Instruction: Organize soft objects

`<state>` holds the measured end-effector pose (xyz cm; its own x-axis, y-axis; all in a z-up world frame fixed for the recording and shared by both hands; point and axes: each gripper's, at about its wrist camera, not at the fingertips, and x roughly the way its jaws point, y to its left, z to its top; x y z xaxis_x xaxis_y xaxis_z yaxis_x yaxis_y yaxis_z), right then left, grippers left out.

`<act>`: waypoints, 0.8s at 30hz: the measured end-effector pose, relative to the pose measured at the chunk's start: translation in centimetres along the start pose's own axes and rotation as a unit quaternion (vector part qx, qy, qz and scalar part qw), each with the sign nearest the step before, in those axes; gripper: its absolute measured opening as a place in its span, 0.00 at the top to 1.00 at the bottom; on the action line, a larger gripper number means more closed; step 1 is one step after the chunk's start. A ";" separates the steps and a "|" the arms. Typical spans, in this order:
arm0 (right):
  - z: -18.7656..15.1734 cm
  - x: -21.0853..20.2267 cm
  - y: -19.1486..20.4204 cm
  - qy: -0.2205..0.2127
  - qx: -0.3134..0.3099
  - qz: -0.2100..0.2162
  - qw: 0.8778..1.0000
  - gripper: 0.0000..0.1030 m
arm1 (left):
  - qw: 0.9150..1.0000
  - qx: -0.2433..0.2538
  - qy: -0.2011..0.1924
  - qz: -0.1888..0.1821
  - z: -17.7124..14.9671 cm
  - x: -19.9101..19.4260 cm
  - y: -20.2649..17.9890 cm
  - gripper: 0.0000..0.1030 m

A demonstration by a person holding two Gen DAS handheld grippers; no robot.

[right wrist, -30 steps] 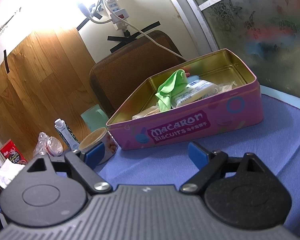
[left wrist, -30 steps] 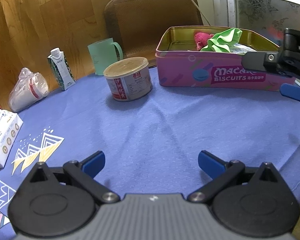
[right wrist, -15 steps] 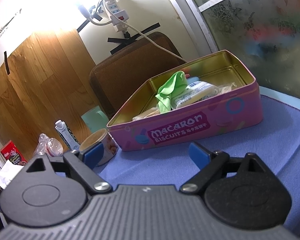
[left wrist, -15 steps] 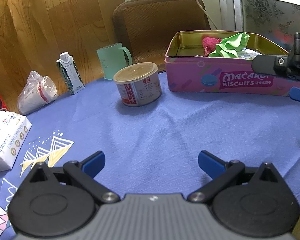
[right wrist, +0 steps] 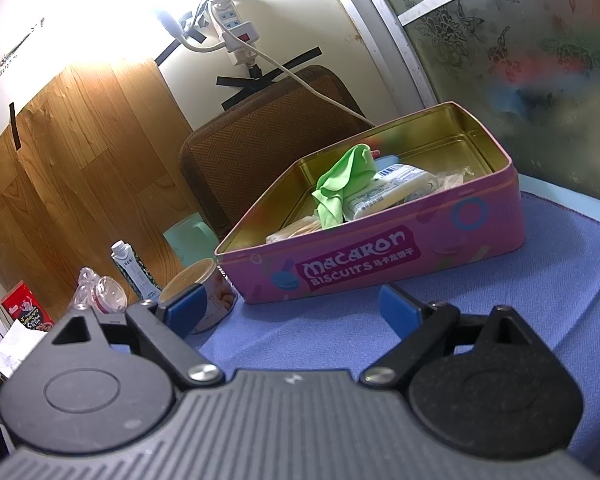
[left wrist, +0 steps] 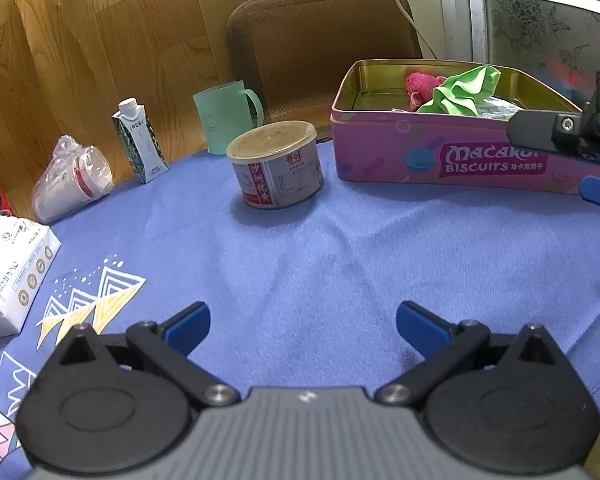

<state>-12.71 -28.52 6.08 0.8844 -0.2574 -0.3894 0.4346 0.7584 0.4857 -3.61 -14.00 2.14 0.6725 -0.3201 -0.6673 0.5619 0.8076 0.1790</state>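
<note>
While both grippers hung over the blue cloth-covered table (left wrist: 340, 248), neither held anything. The left gripper (left wrist: 302, 322) had its blue-padded fingers spread wide above bare cloth at the near edge. The right gripper (right wrist: 294, 308) was likewise spread wide and empty, poised just in front of the pink rectangular "Macaron Biscuits" tin (right wrist: 380, 256), which sat open at the far right of the table.

Inside the tin lay the soft things: a crumpled bright green cloth (right wrist: 342, 184) draped over a white plastic-wrapped packet (right wrist: 392, 190), a fuzzy pink plush item (left wrist: 420, 86) towards the far left corner, and some pale wrapped pieces (right wrist: 296, 230) near the front wall.

Just left of the tin stood a short round can with a tan lid and red-and-white label (left wrist: 278, 164). Behind it was a translucent mint-green mug (left wrist: 224, 116), and further left a small white-and-green drink carton (left wrist: 138, 140) and a bagged stack of white cups lying on its side (left wrist: 70, 178). A white tissue pack (left wrist: 12, 272) rested at the left edge. A brown woven chair back (left wrist: 320, 44) stood beyond the table.
</note>
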 end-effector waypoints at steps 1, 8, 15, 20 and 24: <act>0.0 0.0 0.0 0.000 0.000 0.000 1.000 0.08 | 1.000 0.000 0.000 0.000 0.0 0.0 0.0 0.00; -0.1 0.0 0.0 0.001 0.002 -0.002 1.000 0.08 | 1.000 0.000 0.004 -0.001 0.0 0.1 -0.1 0.00; -0.2 0.1 0.0 0.003 0.003 -0.003 1.000 0.08 | 1.000 -0.001 0.011 -0.004 -0.1 0.3 0.0 0.00; -0.1 0.1 -0.1 0.002 0.005 -0.003 1.000 0.08 | 1.000 0.000 0.014 -0.004 -0.2 0.4 -0.1 0.00; -0.1 0.2 -0.2 0.003 0.006 -0.003 1.000 0.08 | 1.000 0.000 0.017 -0.004 -0.2 0.4 0.0 0.00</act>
<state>-12.68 -28.64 5.81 0.8810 -0.2571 -0.3972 0.4411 0.7499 0.4930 -3.44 -14.08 1.70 0.6514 -0.3095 -0.6927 0.5672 0.8051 0.1736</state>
